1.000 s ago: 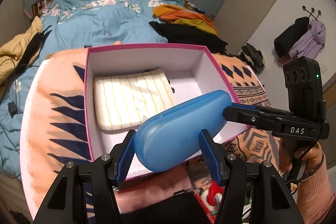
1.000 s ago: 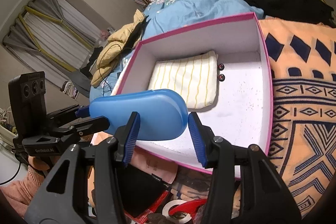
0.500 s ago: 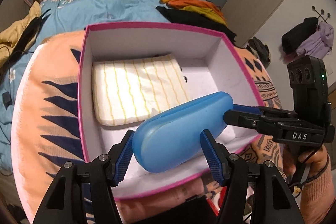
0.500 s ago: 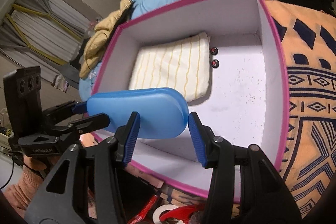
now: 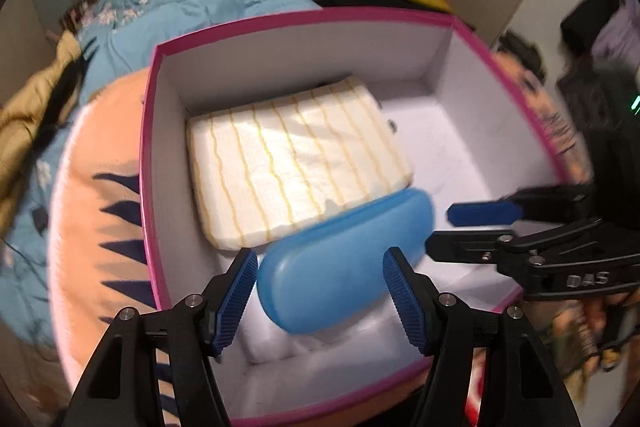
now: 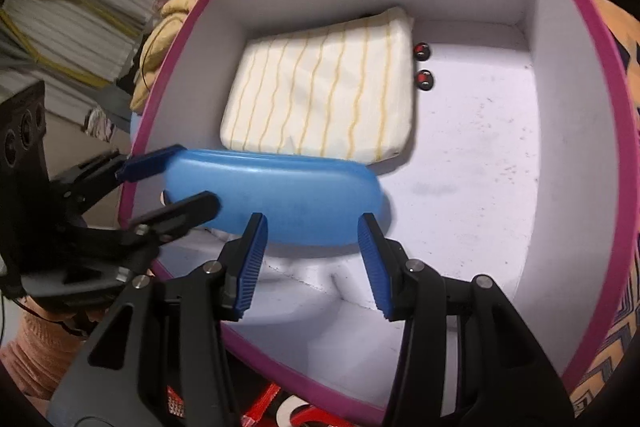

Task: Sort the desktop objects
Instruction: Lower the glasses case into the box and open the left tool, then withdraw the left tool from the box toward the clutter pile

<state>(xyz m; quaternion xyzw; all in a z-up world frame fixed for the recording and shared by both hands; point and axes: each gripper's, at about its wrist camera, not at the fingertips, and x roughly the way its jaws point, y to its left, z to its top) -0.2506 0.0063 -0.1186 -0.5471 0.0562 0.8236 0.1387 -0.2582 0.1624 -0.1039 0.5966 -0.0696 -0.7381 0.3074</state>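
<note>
One pink-rimmed white box (image 5: 149, 163) is seen on the patterned cloth, open at the top, and everything of the task lies inside it. One folded cream cloth with yellow stripes (image 5: 296, 163) is laid flat in the far left part of the box; it is judged soft and light, best pinched at an edge. One blue oval case (image 5: 344, 267) lies along the near side of that cloth, on or just above the box floor; it is judged rigid, smooth and rather slippery, light enough for one gripper, and best taken across its narrow width near the middle, not by a rounded end. Two small round dark and red pieces (image 6: 422, 51) lie at the right edge of the cloth. The left gripper (image 5: 320, 291) is spread, its pads beside the case's near end without a visible squeeze; the right gripper (image 6: 310, 261) is likewise held apart, clear of the case's other end.
</note>
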